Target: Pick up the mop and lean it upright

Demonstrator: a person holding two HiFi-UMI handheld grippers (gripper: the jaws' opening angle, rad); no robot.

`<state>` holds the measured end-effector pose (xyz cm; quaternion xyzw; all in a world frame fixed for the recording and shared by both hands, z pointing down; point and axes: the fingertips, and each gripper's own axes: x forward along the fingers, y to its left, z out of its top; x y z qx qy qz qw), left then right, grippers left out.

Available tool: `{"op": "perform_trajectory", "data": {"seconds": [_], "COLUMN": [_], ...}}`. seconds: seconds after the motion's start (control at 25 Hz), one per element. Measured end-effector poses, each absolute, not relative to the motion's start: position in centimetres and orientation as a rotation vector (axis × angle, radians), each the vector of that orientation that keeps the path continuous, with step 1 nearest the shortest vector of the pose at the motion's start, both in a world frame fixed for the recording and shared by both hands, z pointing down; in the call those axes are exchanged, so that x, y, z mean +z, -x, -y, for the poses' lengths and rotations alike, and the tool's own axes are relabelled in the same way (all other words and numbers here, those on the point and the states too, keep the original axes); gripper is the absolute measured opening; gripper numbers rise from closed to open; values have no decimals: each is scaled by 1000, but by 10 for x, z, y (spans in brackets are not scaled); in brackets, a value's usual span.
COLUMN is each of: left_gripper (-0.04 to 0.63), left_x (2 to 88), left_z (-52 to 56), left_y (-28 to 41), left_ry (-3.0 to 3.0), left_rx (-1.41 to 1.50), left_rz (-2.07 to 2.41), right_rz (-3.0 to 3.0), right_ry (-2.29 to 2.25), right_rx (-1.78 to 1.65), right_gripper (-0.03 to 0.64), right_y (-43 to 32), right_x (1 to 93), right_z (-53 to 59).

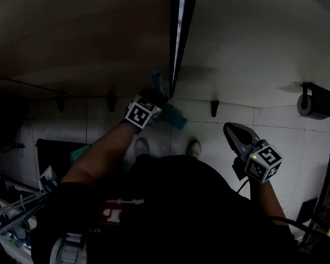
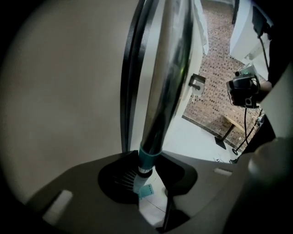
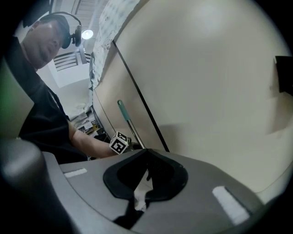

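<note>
There is one mop. There are two grippers, a left gripper and a right gripper. There are two cubes, two shoes, three hooks and one paper roll.

Dim, underexposed head view, brighter gripper views, glare along the mop handle, fisheye bending, dark vignetted corners.
</note>
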<state>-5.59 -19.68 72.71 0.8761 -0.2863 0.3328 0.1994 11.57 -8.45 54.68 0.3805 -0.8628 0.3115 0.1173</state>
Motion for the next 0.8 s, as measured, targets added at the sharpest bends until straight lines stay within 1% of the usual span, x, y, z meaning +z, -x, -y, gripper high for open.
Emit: {"op": "perform_trajectory", "data": {"seconds": [0.32, 0.8], "left_gripper": [112, 112], "left_x": [707, 642], "left_z": [201, 204], "left_y": [62, 59], "left_ry": [-2448, -2508], "left_rx": [897, 829], "left_rz": [812, 807], "right_rz": [2547, 2601], "right_ry": [-1099, -1078], "right_rx": [878, 801], "right_gripper": [14, 14], "right_y": [-103, -93], "right_x": [535, 522], "right_z": [96, 107]}}
